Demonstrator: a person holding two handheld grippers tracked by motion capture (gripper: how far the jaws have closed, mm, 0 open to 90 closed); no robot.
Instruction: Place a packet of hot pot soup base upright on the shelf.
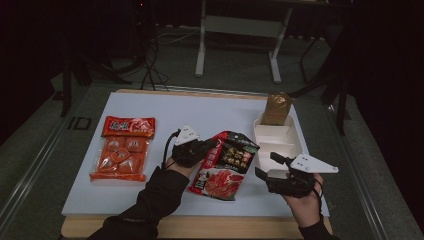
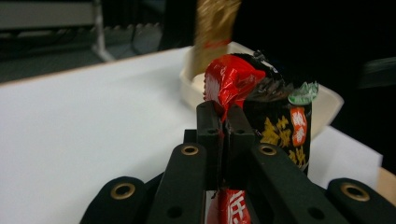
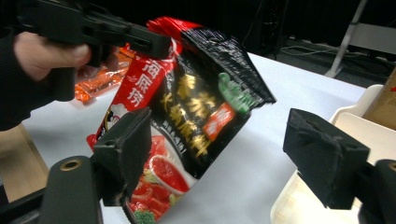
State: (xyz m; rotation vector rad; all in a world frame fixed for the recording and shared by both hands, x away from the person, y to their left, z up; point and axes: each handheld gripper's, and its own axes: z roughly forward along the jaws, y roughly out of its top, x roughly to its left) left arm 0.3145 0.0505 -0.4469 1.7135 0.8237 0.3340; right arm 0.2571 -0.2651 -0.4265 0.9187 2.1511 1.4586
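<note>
A red and black food packet (image 1: 227, 165) hangs tilted, its lower end on the white board (image 1: 165, 112). My left gripper (image 1: 210, 145) is shut on the packet's upper left corner. In the left gripper view the black jaws (image 2: 223, 112) pinch the red foil edge of the packet (image 2: 275, 121). My right gripper (image 1: 266, 164) stands open to the right of the packet, beside the white tray (image 1: 277, 142). In the right gripper view its jaws (image 3: 219, 130) stand wide apart, with the packet (image 3: 196, 112) beyond them and untouched.
A brown bag (image 1: 276, 107) stands upright in the tray's far end. An orange packet of sealed portions (image 1: 122, 150) lies at the left of the board. The board rests on a wooden table (image 1: 200, 227); a metal stand (image 1: 240, 30) is on the floor behind.
</note>
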